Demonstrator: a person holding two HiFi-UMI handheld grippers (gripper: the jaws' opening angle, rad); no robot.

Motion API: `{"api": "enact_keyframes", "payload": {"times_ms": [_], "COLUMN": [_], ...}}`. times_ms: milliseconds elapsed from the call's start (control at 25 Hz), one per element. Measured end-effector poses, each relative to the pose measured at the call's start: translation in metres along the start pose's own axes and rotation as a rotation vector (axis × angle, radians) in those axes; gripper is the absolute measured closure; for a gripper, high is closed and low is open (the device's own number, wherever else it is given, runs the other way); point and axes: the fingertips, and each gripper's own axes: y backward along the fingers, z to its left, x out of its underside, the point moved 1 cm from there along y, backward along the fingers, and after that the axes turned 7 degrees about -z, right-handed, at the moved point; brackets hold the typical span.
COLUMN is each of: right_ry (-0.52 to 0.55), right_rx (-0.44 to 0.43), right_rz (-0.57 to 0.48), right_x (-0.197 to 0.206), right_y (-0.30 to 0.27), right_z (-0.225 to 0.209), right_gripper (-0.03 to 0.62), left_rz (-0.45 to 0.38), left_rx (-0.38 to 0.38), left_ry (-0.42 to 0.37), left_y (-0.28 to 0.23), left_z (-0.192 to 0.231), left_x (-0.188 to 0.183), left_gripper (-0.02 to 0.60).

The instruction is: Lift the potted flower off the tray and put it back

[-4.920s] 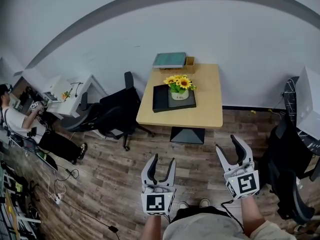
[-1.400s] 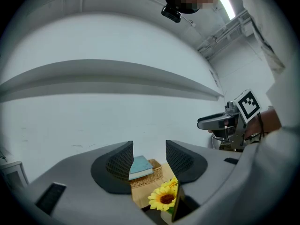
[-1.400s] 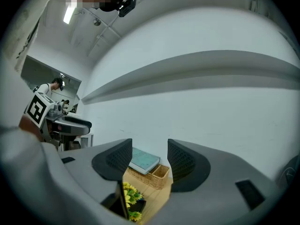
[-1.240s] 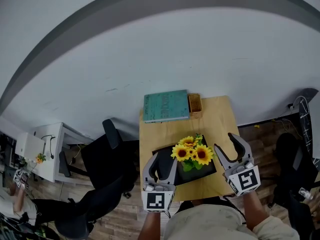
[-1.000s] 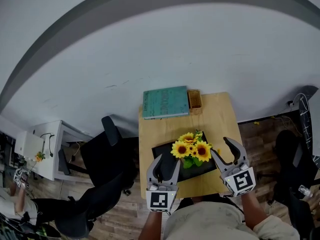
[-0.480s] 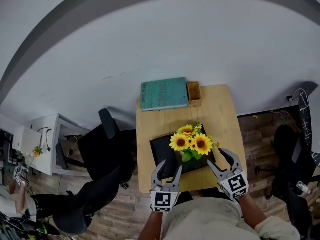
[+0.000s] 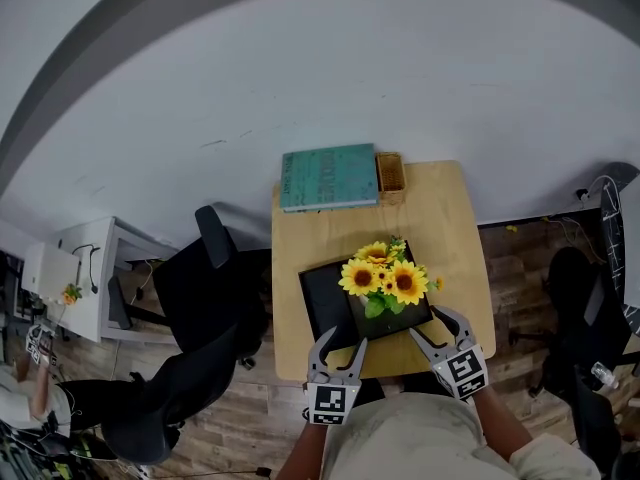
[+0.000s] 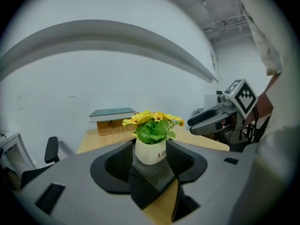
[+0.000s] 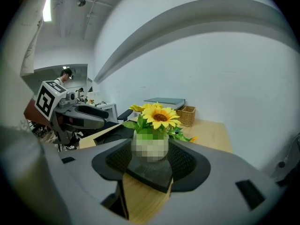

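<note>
Far over on my left stands a white desk [image 7: 95,268]. Next to it a black office chair [image 7: 215,288] sits just beside the left side of the wooden table [image 7: 455,238]. At the far edge of the table, by the wall, are a teal book [image 7: 330,178] and a wicker basket [image 7: 390,171], and the book looks to rest on the basket. My left gripper [image 7: 340,341] hangs at the near edge of the table and points a bit down. Its two jaws are spread wide and pinch nothing. When I look along them I see the white pot [image 8: 150,153] in the gap, but it is farther off and the pads do not touch it. A black tray [image 7: 322,303] lies flat on the near half of the table, turned a little crooked. The potted flower [image 7: 385,280] stands upright on the right part of the tray, with yellow sunflowers and green leaves on top. My right gripper [image 7: 432,326] hangs near the right corner of the tray, also at the near edge of the table and tipped a bit down. Its jaws are spread wide too, with nothing pressed between them. The pot shows in that gap as well, but out ahead and not touched. So the flower has one gripper on each side, both close and both apart from it. Off to my right, on the wooden floor [image 7: 250,423], is another dark chair [image 7: 570,298].
</note>
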Motion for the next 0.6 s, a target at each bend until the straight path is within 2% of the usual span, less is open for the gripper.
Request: {"api": "enact_keyframes", "payload": {"times_ms": [280, 600], "right_ry": [-0.006, 0.012], "right_rx": [-0.012, -0.061], "right_rz": [0.032, 0.085], "right_x": [0.016, 0.028], "right_y": [-0.012, -0.039], "right_z": [-0.001, -0.002], "right_gripper": [0.341, 0.306], "left_rz": [0.050, 0.155], "left_rx": [0.030, 0.129], "left_ry": [-0.014, -0.061], "left_y": [-0.012, -0.046], "left_z": [0.000, -0.001], "left_x": [0.019, 0.041], "left_gripper": [0.356, 0.336]}}
